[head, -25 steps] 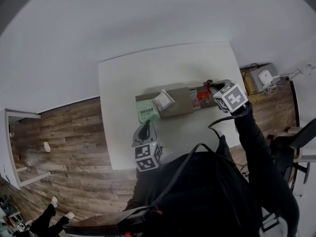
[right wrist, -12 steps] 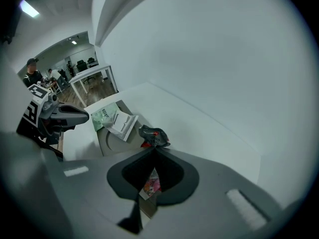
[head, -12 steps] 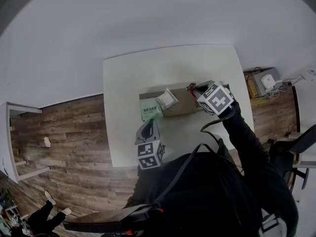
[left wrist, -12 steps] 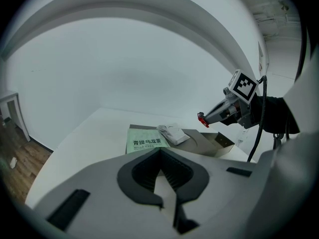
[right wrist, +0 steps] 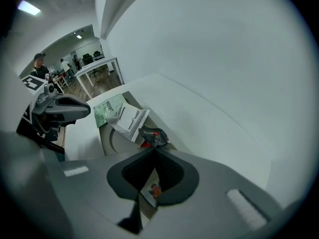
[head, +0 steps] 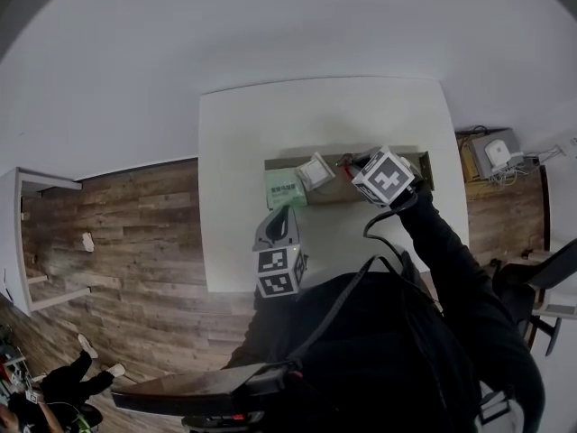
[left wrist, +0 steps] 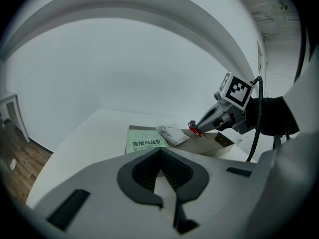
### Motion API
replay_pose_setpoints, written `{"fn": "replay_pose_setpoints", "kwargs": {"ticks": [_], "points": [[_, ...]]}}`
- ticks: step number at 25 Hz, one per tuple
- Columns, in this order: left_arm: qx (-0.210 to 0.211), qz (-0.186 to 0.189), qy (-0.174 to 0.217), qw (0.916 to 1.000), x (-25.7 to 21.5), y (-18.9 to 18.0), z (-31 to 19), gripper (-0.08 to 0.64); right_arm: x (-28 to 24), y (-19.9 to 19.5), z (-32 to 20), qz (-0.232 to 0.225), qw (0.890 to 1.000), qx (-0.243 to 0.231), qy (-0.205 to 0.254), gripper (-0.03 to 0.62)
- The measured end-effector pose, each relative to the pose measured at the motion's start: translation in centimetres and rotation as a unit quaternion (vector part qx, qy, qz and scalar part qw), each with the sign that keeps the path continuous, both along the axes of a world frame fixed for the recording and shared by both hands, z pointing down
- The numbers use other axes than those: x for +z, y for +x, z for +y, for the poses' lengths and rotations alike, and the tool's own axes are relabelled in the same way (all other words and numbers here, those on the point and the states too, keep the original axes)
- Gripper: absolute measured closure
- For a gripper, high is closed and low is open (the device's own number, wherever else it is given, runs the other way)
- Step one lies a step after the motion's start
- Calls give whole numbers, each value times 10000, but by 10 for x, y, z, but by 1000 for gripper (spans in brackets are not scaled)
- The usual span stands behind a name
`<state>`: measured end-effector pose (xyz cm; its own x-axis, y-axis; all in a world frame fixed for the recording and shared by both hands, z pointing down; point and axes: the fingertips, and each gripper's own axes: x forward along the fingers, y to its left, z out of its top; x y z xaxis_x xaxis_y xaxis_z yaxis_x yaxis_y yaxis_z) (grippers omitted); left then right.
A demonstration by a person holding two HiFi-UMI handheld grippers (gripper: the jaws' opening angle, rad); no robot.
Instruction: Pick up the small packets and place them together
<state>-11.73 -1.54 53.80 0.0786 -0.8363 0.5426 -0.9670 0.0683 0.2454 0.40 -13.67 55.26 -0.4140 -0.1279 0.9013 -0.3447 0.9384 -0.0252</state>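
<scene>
The right gripper (head: 350,162) has slid left along the cardboard tray (head: 338,192), from its right end to about its middle, with its jaws pinched on a small red packet (right wrist: 151,134). That packet now hangs over the tray just beside the white packet (head: 315,171) and the green packet (head: 286,188) at the left end. The left gripper (head: 280,215) has stayed near the table (head: 252,124) edge, jaws pressed together on nothing. 1 release here should probably bring all 3 together.
</scene>
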Motion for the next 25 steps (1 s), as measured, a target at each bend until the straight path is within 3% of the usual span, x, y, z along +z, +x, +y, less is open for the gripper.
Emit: {"fn": "replay_pose_setpoints", "kwargs": {"ticks": [12,19,25], "points": [[68,13,16,10000,-1,2,-2,561,9,-11,-1,393,9987,-311,63,583],[84,-5,39,10000,-1,1,-4,561,9,-7,-4,84,9998,-83,-175,580],[38,-21,18,10000,-4,-1,1,561,6,-8,5,-105,9992,-173,-349,566]]}}
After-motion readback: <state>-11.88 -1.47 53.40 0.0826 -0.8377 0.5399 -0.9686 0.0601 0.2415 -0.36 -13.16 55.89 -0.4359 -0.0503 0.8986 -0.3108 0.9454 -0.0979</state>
